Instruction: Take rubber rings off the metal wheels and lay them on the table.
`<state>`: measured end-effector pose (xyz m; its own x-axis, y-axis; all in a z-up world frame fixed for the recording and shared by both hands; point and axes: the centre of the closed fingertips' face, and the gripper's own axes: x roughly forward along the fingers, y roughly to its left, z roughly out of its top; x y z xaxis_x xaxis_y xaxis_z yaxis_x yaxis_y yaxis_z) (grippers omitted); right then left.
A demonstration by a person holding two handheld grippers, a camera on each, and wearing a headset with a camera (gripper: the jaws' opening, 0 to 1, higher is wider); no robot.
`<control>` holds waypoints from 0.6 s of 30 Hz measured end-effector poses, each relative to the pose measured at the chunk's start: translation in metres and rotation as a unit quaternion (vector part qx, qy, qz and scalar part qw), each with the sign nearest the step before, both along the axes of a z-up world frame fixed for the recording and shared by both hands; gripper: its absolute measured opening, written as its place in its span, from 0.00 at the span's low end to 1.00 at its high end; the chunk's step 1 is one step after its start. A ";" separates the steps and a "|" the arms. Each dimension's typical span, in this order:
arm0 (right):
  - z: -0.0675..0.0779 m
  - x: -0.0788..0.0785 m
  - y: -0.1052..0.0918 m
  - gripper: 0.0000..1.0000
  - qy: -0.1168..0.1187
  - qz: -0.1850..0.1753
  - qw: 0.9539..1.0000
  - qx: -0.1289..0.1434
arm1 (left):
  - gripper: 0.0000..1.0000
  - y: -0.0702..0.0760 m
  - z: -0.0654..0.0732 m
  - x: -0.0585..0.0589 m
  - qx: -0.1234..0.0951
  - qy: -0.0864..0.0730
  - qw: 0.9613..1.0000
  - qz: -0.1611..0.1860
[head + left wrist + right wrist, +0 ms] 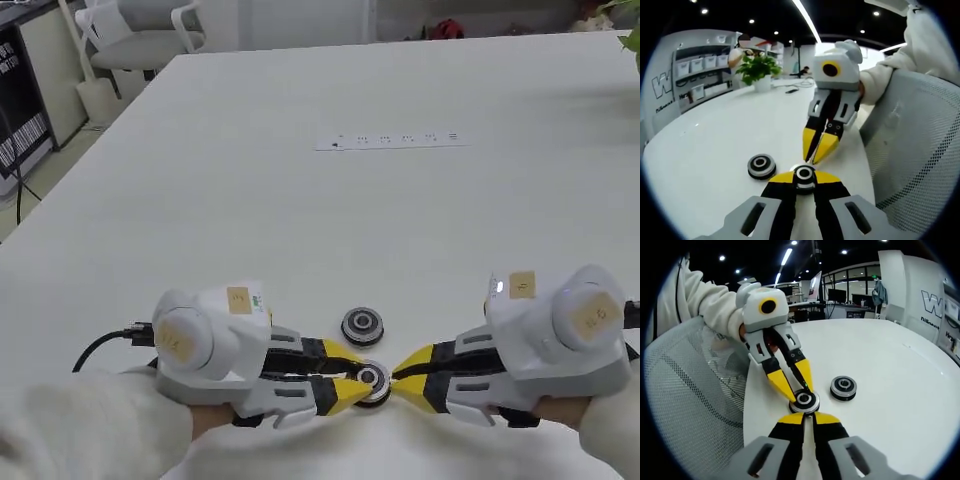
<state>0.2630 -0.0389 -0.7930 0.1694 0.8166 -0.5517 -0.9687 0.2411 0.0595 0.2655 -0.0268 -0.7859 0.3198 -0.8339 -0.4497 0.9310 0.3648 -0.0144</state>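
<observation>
Two hand-held grippers meet tip to tip over a metal wheel [373, 381] at the near edge of a white table [400, 220].

(a) Head view. The left gripper [346, 379] comes in from the left and the right gripper [401, 368] from the right, their yellow tips meeting at the wheel. A second wheel [362, 325] lies flat on the table just beyond, apart from both grippers. A socket strip [390, 140] is set into the tabletop well beyond, and a black cable [100, 346] trails from the left gripper's body.

(b) Left gripper view. The gripper's own jaws flank the metal wheel on either side and pinch it between the yellow tips. The right gripper descends from above with its tips at the wheel's far edge.

(c) Right gripper view. The gripper's own jaws are pressed almost together, tips against the near rim of the wheel, where the dark rubber ring [812, 405] sits in place. Whether a fold of the ring is caught between the tips cannot be told at this size. A mesh chair back [695, 390] stands beside the table edge.
</observation>
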 end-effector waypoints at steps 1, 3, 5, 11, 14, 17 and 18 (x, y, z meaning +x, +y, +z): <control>0.000 0.000 0.000 0.05 0.001 0.001 1.000 0.000 | 0.14 0.000 0.000 0.000 0.000 0.000 1.000 0.000; -0.002 -0.005 0.002 0.10 0.011 0.008 1.000 0.001 | 0.14 0.000 0.000 0.000 -0.001 0.000 1.000 0.000; -0.004 -0.008 0.005 0.13 0.009 0.015 1.000 -0.007 | 0.14 0.000 0.000 -0.001 -0.001 0.000 1.000 0.000; -0.004 -0.001 0.008 0.20 -0.004 0.004 1.000 -0.004 | 0.14 0.002 -0.001 0.000 -0.002 0.000 1.000 0.001; -0.006 -0.003 0.010 0.21 0.004 0.007 1.000 -0.002 | 0.13 0.002 -0.001 0.000 -0.003 0.000 1.000 0.001; -0.006 -0.005 0.012 0.21 0.003 0.011 1.000 0.000 | 0.13 0.002 -0.001 0.000 -0.004 0.001 1.000 0.002; -0.005 -0.004 0.012 0.20 0.006 0.009 1.000 0.002 | 0.13 0.002 -0.001 0.000 -0.004 0.001 1.000 0.002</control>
